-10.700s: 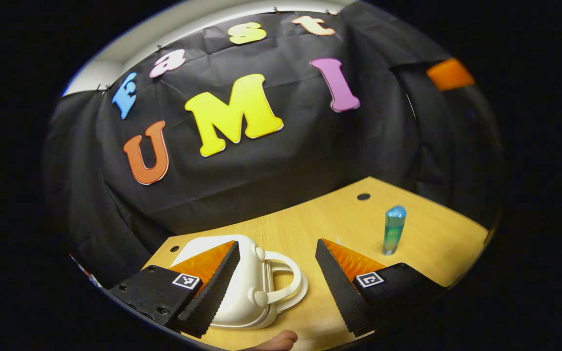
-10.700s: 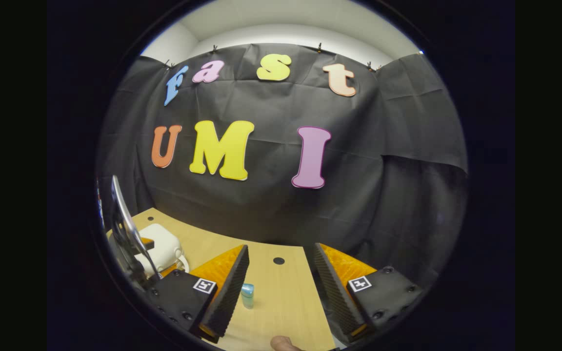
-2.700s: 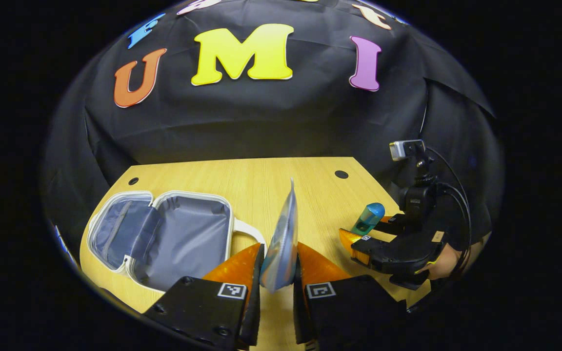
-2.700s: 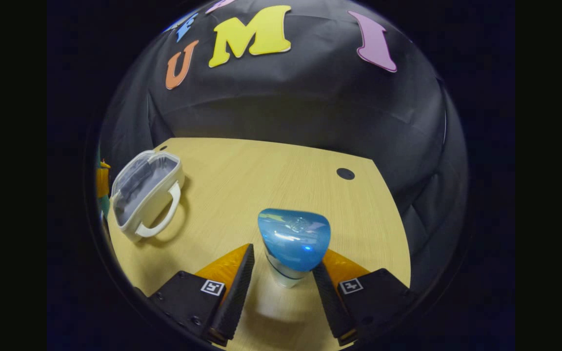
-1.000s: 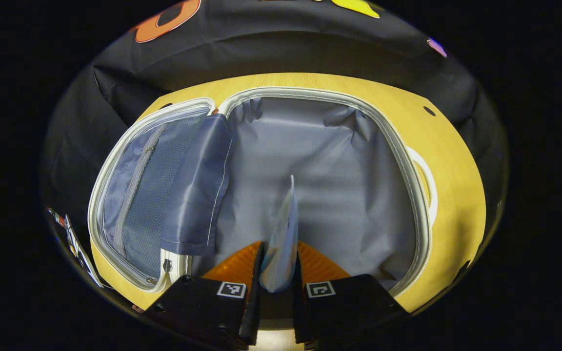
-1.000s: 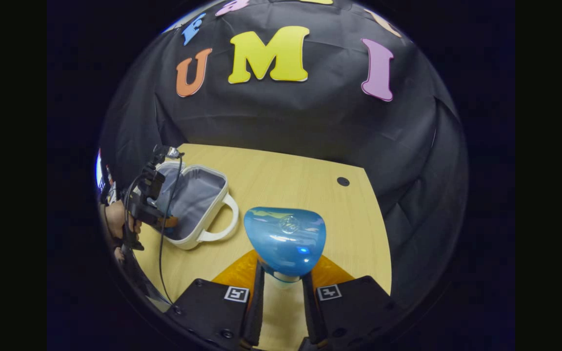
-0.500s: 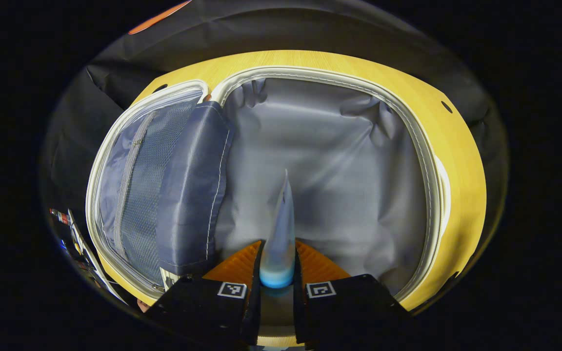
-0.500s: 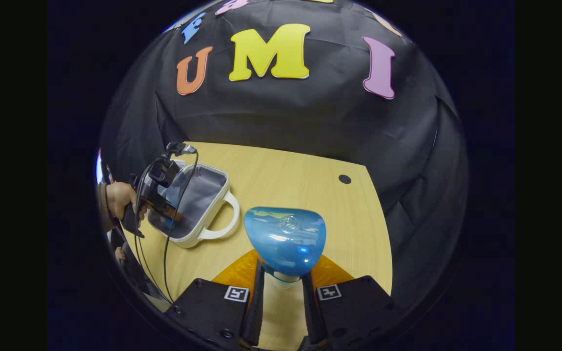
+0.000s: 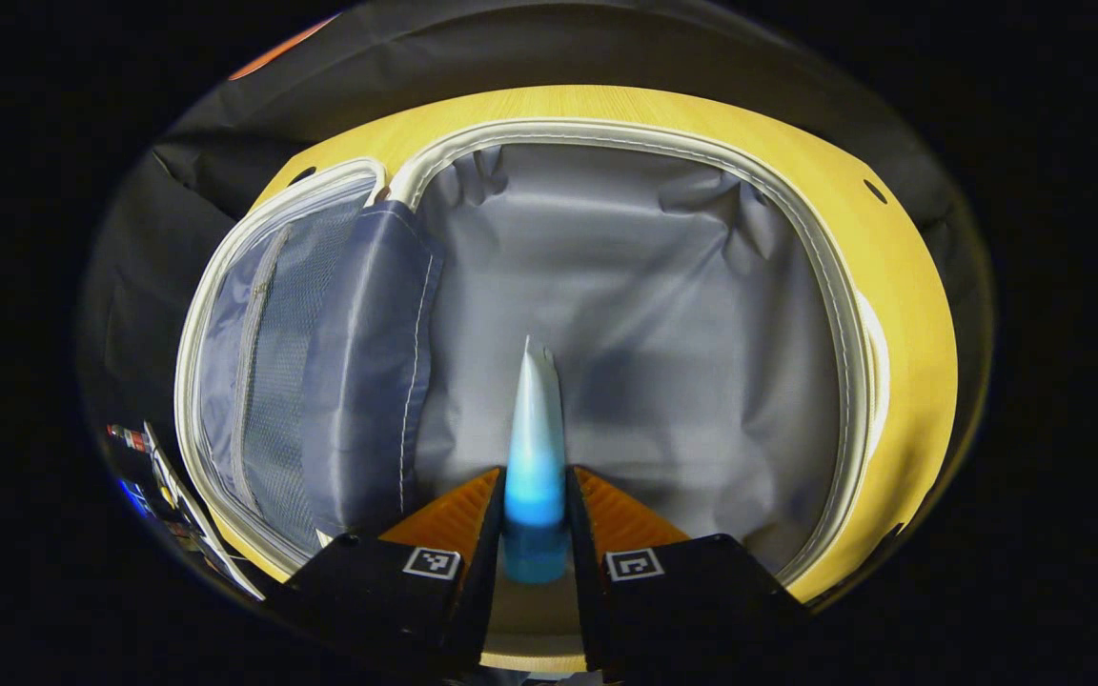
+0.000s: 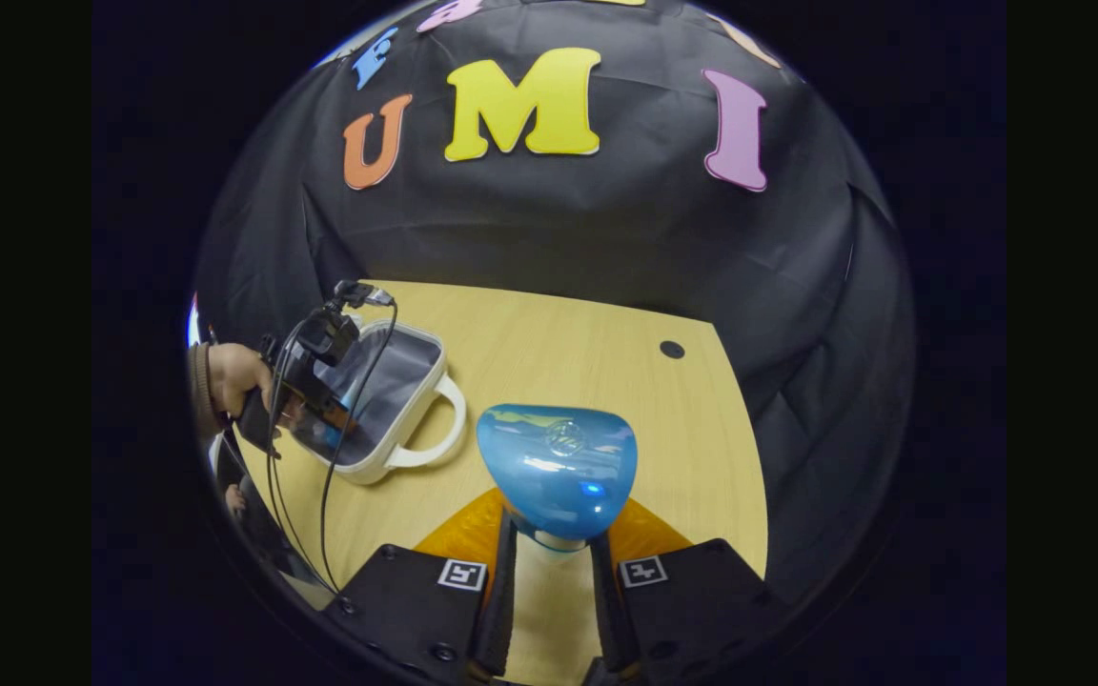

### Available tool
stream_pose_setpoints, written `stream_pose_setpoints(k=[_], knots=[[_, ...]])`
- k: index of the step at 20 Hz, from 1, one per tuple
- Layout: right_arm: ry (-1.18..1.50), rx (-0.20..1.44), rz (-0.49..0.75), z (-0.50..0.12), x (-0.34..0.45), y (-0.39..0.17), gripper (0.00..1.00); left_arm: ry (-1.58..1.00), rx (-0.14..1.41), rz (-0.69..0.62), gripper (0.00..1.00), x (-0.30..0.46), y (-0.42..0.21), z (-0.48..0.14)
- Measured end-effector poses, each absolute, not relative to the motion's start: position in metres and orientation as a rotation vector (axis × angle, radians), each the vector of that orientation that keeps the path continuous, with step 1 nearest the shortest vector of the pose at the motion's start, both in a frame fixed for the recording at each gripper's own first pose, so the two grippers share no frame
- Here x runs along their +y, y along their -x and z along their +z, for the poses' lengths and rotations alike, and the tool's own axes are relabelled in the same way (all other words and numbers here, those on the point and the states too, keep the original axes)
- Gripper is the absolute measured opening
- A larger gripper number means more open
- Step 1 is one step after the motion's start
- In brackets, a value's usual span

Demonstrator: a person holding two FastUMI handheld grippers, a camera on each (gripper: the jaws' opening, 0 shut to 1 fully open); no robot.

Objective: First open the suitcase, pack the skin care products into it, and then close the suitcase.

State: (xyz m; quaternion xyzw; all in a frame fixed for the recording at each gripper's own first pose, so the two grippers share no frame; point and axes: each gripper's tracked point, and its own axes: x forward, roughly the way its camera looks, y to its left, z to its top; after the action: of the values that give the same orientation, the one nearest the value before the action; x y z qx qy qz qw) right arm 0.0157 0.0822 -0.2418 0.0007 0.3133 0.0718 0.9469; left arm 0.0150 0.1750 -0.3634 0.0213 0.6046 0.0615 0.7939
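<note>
The left gripper (image 9: 532, 534) pinches a tube (image 9: 534, 448) over the open suitcase (image 9: 625, 286), above its grey lining. The right gripper (image 10: 549, 572) clamps a blue-capped bottle (image 10: 557, 467) above the table (image 10: 597, 353). Farther left, a hand (image 10: 234, 376) holds the other gripper at the suitcase.

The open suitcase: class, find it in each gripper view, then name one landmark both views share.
Left gripper view: the open suitcase spreads across the middle, its grey lining right under the left claw, which grips a tube.
Right gripper view: it sits small at the left on the table, beside the hand holding that claw.
Shared landmark: the wooden table.
</note>
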Motion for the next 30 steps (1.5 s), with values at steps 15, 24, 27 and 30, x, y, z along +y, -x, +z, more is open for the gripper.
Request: stream_pose_setpoints(k=[15, 24, 27, 30], knots=[[-0.005, 0.529, 0.34, -0.188, 0.229, -0.088, 0.34, -0.06, 0.848, 0.138, 0.98, 0.187, 0.029, -0.222], [-0.008, 0.684, 0.417, -0.256, 0.357, -0.098, 0.34, -0.081, 0.371, 0.23, 0.97, 0.25, 0.081, -0.097], [-0.006, 0.78, 0.404, -0.294, 0.379, -0.087, 0.34, -0.054, 0.275, 0.214, 0.97, 0.253, 0.092, -0.075], [-0.047, 0.874, 0.374, -0.32, 0.388, -0.076, 0.34, -0.035, 0.225, 0.2, 0.96, 0.255, 0.092, -0.067]])
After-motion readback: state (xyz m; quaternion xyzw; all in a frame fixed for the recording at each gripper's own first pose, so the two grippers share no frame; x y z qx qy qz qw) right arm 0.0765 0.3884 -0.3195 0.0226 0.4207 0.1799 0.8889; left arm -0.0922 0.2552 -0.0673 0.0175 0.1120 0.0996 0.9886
